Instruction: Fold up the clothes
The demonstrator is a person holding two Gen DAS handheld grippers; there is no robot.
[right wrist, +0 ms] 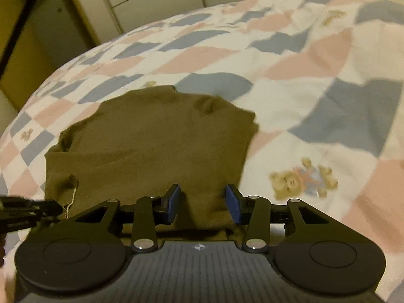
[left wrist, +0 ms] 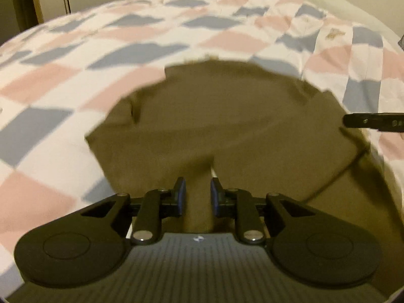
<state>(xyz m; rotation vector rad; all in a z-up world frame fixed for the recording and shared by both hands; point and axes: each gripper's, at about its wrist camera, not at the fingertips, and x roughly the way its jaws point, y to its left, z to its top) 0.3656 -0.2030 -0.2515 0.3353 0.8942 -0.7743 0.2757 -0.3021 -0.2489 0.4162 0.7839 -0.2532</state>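
- Your olive garment [left wrist: 227, 126] looked like soft, matt cloth.
- The checked quilt [right wrist: 315, 80] was matt cotton-like fabric.
- Your grippers' bodies were matt black plastic.

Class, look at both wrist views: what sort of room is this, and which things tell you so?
Probably a bedroom. A checked quilt with teddy bear prints covers a bed, pale cupboard doors stand behind, and an olive-brown garment lies there.

Olive-brown garment [left wrist: 227, 126]; quilt [left wrist: 75, 75] white, pink, grey-blue checks, teddy-bear print [right wrist: 303, 179].

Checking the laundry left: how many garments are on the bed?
1: an olive-brown garment lies partly folded on the checked quilt, just ahead of both tongs. Others may lie outside these views.
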